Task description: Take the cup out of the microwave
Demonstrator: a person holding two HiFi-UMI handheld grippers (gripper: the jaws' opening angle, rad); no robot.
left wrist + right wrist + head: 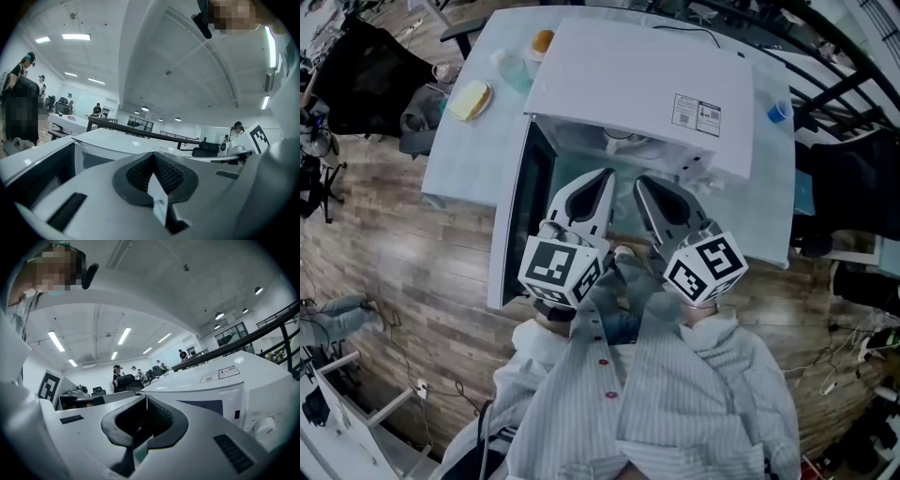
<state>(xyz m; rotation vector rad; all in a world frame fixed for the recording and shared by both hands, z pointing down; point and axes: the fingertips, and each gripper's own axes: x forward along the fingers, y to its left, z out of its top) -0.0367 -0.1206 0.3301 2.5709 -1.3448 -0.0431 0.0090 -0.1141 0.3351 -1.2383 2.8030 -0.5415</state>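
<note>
The white microwave (642, 89) stands on a pale table (469, 155), its door (517, 220) swung open to the left. Inside the cavity a pale round shape (628, 143) shows under the top edge; I cannot tell whether it is the cup. My left gripper (607, 175) and right gripper (639, 182) are side by side just before the opening, pointing into it, both shut and empty. In the left gripper view the shut left gripper (152, 155) has the microwave (98, 150) beyond it. In the right gripper view the shut right gripper (146, 398) is left of the microwave (225, 390).
On the table left of the microwave lie a yellow item on a dish (471, 99), a clear bottle (512, 71) and an orange-capped container (542, 42). A blue-capped item (779, 112) is at the right. Black chairs (366, 66) stand around, with people (21, 93) further off.
</note>
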